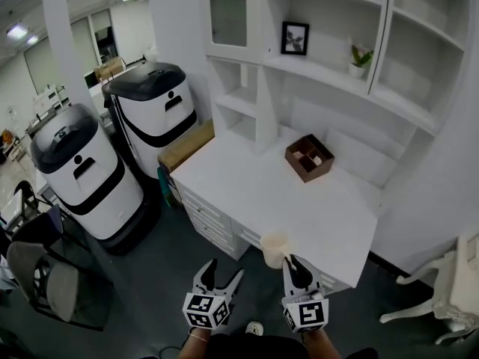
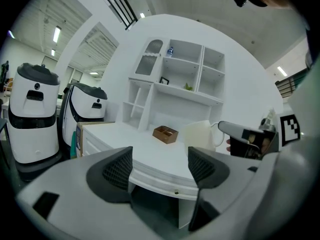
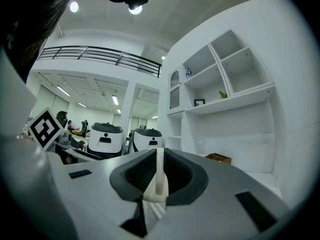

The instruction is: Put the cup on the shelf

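Note:
A cream cup (image 1: 275, 250) hangs in front of the white desk's (image 1: 247, 193) near edge, held by its handle. My right gripper (image 1: 293, 264) is shut on that handle; in the right gripper view the thin handle (image 3: 160, 181) stands upright, pinched between the two jaws. My left gripper (image 1: 224, 269) is beside it on the left, open and empty. From the left gripper view the cup (image 2: 202, 135) shows to the right of the open left gripper (image 2: 160, 166). The white shelf unit (image 1: 314, 69) rises behind the desk.
A brown divided box (image 1: 308, 157) sits on the desk. On the shelves stand a picture frame (image 1: 295, 38) and a small potted plant (image 1: 359, 60). Two white-and-black machines (image 1: 75, 170) stand left of the desk, with a cardboard box (image 1: 185, 146). A white chair (image 1: 449, 290) is at right.

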